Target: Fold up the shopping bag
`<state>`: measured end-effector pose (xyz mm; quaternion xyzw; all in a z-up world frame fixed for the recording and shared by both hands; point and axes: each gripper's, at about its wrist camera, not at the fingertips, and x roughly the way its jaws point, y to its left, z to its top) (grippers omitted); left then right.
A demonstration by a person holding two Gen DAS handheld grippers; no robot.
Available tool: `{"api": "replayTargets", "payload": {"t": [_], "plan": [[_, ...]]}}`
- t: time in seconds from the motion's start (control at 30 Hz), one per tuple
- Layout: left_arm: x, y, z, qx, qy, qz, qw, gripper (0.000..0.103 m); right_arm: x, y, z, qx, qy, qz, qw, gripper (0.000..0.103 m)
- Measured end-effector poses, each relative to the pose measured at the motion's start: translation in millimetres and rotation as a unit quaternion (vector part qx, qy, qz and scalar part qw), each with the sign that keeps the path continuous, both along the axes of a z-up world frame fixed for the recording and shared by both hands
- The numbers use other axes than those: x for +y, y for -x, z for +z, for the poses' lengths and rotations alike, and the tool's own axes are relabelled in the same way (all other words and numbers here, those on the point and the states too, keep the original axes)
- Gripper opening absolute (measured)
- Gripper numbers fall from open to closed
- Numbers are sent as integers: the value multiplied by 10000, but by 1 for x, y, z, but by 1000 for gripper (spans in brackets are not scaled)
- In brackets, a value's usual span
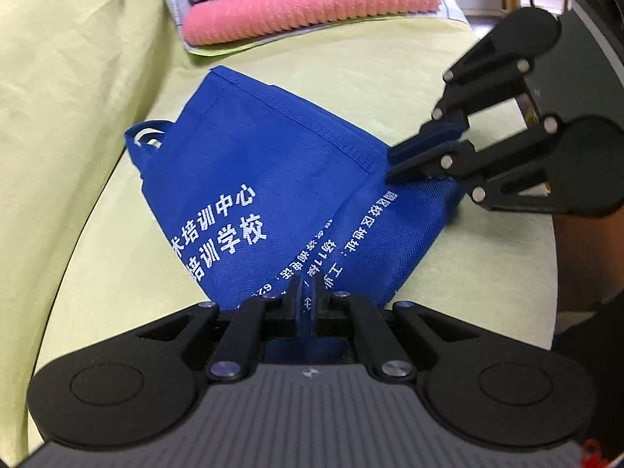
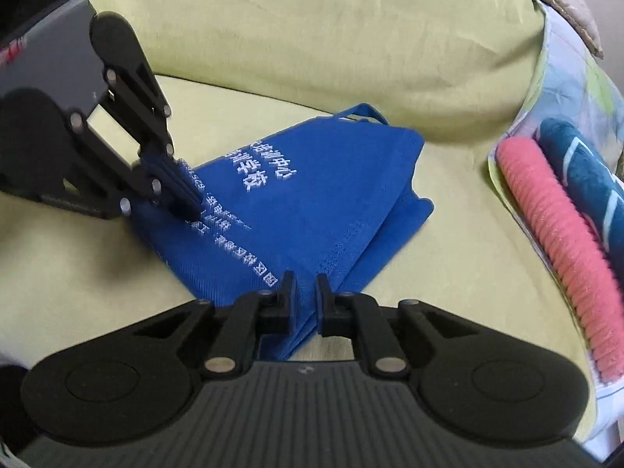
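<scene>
- My left gripper (image 1: 308, 292) is clamped on the blue shopping bag (image 1: 253, 179), which lies half-folded on the yellow-green cushion (image 1: 97, 253).
- My right gripper (image 2: 304, 292) is pinched narrow on the bag's other corner.
- Next, I judge: carry that corner over, lay it flat.

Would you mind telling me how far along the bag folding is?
Done: the blue shopping bag lies partly folded on the yellow-green cover. In hand: the left tongs and right tongs each pinch an edge. Left: folding it smaller; its handles still poke out.
</scene>
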<state>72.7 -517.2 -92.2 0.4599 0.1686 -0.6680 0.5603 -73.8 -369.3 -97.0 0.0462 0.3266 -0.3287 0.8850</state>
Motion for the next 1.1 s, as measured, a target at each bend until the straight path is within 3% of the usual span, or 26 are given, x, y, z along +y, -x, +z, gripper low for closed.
{"api": "replayTargets", "payload": {"t": [0.1, 0.17, 0.27, 0.37, 0.4, 0.63, 0.77, 0.8, 0.9, 0.93, 1.0, 1.1], "plan": [[1, 0, 5, -62, 87, -3, 9999, 0, -2, -2, -3, 13, 15, 56, 10000, 9], [-1, -4, 14, -108, 329, 162, 9993, 10, -5, -1, -5, -1, -80, 88, 9999, 9], [-6, -15, 19, -80, 413, 417, 9982, 9, -9, 0, -7, -63, -196, 115, 9997, 8], [-9, -22, 8, -68, 60, 481, 9988, 7, -4, 2, -10, -91, -230, 90, 9997, 8], [-8, -23, 5, -19, -8, 510, 9987, 2, -4, 2, -10, -97, -269, 90, 9996, 8], [8, -27, 1, 191, 23, 816, 9965, 0, -16, 4, -8, -161, -525, 197, 9983, 8], [21, -7, 2, -593, 151, 357, 9975, 0, -18, 3, -8, -156, -556, 239, 9980, 8], [26, -2, 4, -791, 210, 224, 9964, 6, -19, 3, -8, -176, -576, 235, 9979, 8], [44, 8, 8, -1148, 355, -221, 9925, 41, -20, 7, -9, -230, -622, 212, 9976, 8], [51, 12, 7, -1310, 363, -426, 9898, 48, -20, 7, -9, -240, -624, 206, 9975, 8], [59, 23, -5, -1880, 258, -889, 9778, 48, -20, 9, -10, -260, -634, 209, 9974, 8], [67, 37, -28, -2820, 251, -1504, 9472, 48, -21, 10, -10, -308, -681, 213, 9970, 8]]}}
